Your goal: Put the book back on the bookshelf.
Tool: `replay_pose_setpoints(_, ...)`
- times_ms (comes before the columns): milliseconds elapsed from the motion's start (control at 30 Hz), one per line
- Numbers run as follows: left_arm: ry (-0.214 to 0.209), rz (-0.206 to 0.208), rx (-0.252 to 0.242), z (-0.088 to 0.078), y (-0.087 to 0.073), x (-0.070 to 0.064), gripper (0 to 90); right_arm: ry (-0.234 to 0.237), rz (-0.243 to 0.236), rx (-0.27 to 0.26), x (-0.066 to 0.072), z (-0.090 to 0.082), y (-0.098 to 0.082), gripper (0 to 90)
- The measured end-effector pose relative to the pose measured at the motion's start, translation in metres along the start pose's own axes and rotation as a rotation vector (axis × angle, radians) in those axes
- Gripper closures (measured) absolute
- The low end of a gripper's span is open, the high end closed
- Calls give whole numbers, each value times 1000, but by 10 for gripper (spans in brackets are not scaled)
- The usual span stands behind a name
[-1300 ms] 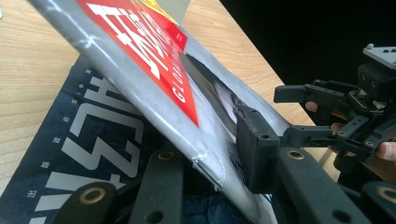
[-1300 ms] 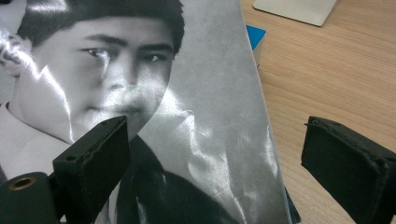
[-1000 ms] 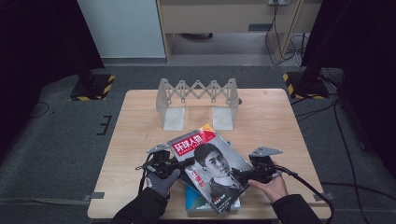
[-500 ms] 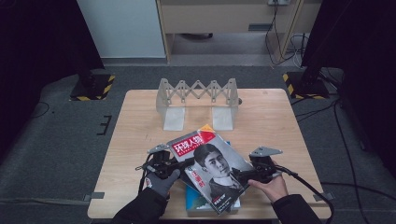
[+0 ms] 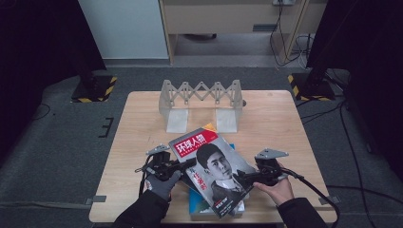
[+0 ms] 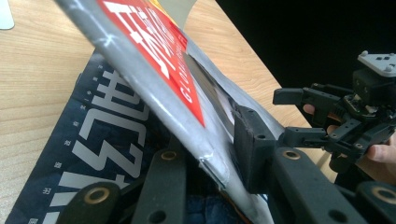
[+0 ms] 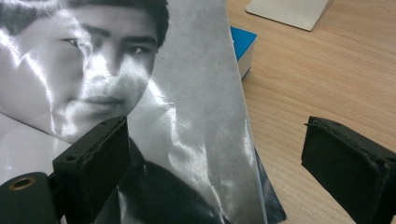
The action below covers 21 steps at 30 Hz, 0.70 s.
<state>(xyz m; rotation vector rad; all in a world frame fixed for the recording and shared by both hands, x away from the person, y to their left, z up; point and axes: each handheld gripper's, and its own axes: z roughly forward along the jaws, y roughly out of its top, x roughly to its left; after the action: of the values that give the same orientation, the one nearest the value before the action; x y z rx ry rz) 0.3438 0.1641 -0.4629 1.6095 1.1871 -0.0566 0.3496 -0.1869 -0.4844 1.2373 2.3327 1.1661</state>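
Note:
A glossy magazine with a red title banner and a portrait on its cover lies askew on a stack at the table's near edge. My left gripper holds its left edge. In the left gripper view the magazine tilts up off a dark blue magazine, and the jaws have just been closing, pinching its edge. My right gripper is at the magazine's right edge. In the right gripper view its jaws stand wide, one pad over the cover, the other over bare wood.
A blue book sits in the stack under the magazine. A grey folding rack stands at the back of the wooden table. Dark floor, cables and stands surround the table.

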Motion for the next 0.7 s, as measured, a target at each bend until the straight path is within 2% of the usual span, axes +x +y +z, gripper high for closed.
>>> replay_pose_setpoints(700,-21,-15,-53,-14,11,-2,793,-14,-6,-16,-2,-3,1,84)
